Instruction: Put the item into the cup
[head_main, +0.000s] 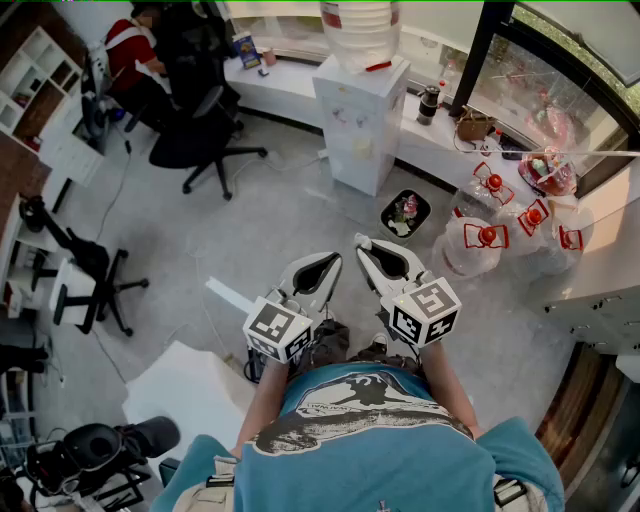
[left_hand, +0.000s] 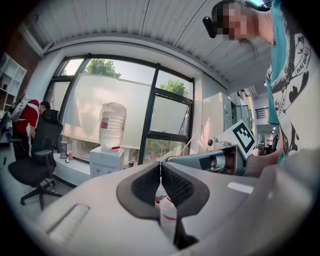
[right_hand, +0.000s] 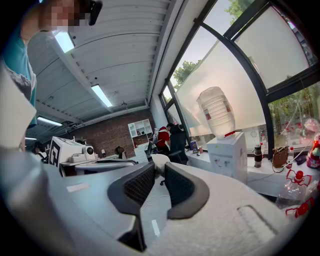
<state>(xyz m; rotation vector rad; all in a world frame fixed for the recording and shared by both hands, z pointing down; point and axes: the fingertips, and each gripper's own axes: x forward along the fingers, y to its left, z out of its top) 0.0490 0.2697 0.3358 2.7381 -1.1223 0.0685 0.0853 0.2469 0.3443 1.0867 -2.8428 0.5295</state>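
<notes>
Two grippers held side by side in front of the person's chest.
The left gripper (left_hand: 160, 165) has its jaws shut tip to tip, with nothing between them. The right gripper (right_hand: 159, 167) has its jaws a little way apart. A small pale lump (right_hand: 157, 160) sits right at the tips; I cannot tell what it is, or if the jaws squeeze it. I cannot tell where the item or the cup is. Both grippers point out over a grey floor (head_main: 250, 220). Past them stand a white water cooler (head_main: 358, 120) and a black dish (head_main: 405, 213), with big clear bottles (head_main: 480, 245) near the dish. A black chair (head_main: 195, 140) stands well apart, on the left.
</notes>
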